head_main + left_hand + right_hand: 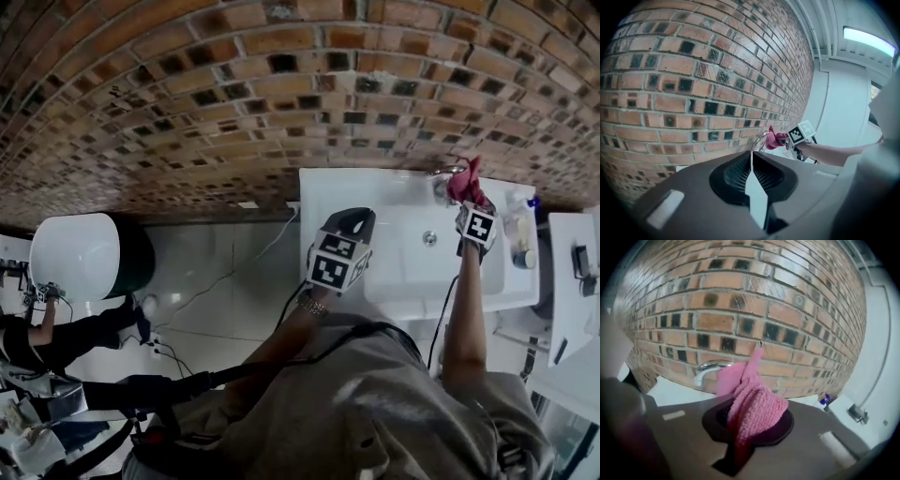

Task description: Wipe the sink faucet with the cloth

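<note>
- Grey shirt point(394, 412) and both forearms fill the bottom of the head view, so that's what sits nearest.
- Past that, the left gripper point(751, 159) hangs by the front left corner of the white sink point(403, 267). Its fingers are pressed together with nothing between them, and it's well apart from the action.
- Over on the other side, the right gripper point(471, 202) is up at the back of the sink, fingers clamped on the pink cloth point(757, 404). The cloth bunches out of them, with a loose end poking upward.
- That cloth is right at the chrome faucet point(708, 367), overlapping the back end of the curved spout. Can't swear it's actually touching.
- Behind it all is the brick wall point(281, 84).
</note>
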Available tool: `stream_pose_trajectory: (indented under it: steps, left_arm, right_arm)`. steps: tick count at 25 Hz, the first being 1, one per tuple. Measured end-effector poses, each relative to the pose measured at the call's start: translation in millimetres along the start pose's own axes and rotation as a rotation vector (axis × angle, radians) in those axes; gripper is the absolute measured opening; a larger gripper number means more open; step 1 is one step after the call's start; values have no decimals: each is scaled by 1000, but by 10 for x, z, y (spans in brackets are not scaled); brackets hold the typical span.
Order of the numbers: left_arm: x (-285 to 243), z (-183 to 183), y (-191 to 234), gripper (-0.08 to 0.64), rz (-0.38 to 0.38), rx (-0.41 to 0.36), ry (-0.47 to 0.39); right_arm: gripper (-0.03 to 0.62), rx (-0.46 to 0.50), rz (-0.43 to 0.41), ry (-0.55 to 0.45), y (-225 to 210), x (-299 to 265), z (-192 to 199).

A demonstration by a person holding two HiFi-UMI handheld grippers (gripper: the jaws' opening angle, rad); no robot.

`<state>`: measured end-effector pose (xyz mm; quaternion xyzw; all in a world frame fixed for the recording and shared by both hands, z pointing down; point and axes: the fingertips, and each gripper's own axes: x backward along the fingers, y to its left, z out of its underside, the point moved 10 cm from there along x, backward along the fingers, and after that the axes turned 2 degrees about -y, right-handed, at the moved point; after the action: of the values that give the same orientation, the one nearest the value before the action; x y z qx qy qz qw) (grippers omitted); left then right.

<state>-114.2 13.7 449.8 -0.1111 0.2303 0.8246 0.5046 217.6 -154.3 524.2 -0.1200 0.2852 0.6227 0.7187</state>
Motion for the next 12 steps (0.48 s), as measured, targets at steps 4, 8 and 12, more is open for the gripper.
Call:
stream_pose_trajectory:
  steps: [4, 8, 12]
  left_arm:
    - [-173, 187, -203, 28, 89, 5, 59]
    - [-317, 474, -569, 28, 214, 8, 127]
    - [-322, 722, -928, 28, 297, -27, 178]
  right_arm:
    - [38, -143, -159, -33, 412, 709, 299]
    - [39, -337, -259, -38, 856, 1419, 664]
    - [38, -330, -256, -64, 1022, 2103, 851]
